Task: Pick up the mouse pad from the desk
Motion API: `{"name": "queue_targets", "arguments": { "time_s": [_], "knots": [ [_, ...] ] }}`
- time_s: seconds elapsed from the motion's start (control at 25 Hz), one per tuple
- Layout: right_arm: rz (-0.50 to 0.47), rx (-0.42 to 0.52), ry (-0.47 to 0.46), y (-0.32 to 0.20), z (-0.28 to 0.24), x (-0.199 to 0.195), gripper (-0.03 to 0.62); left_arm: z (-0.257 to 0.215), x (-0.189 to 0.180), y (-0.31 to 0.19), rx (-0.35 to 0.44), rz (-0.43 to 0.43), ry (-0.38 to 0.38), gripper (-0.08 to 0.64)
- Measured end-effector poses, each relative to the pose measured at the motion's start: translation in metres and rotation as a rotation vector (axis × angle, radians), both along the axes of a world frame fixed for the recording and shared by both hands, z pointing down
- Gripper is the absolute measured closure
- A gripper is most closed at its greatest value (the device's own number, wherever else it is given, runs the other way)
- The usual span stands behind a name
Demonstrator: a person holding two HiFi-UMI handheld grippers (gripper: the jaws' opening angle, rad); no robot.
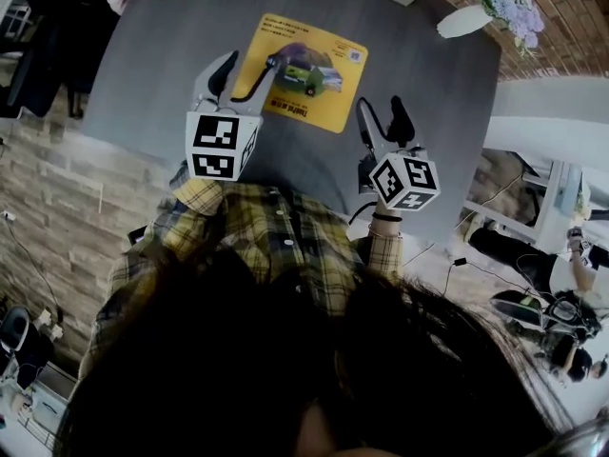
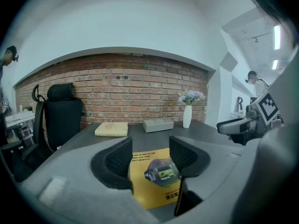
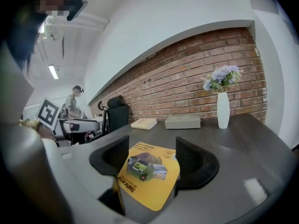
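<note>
Both my plaid-sleeved forearms reach forward over the grey desk [image 1: 152, 65], jaws apart and empty. My left tongs [image 1: 247, 72], centre left, overlap the near left edge of the yellow mouse pad [image 1: 324, 108], which lies flat at upper centre. My right tongs [image 1: 383, 120] hang just lower right of it.

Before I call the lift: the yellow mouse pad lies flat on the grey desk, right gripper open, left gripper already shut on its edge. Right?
Not quite. The left gripper is open too: the left gripper view shows its jaws apart, with the yellow mouse pad lying beyond them, unclamped. The pad does lie flat on the grey desk, and the right gripper is open.
</note>
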State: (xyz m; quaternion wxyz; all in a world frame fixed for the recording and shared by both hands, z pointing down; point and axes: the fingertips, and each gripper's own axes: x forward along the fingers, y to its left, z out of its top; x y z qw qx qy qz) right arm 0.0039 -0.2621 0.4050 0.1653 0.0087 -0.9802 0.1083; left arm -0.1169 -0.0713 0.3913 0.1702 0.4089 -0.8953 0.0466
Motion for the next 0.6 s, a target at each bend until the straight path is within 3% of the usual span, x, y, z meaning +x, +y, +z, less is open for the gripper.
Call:
{"name": "queue_targets", "arguments": {
  "time_s": [0.6],
  "knots": [
    [0.025, 0.011, 0.05, 0.012, 0.007, -0.031, 0.302, 0.012, -0.03, 0.006, 0.003, 0.046, 0.039, 0.321]
  ]
}}
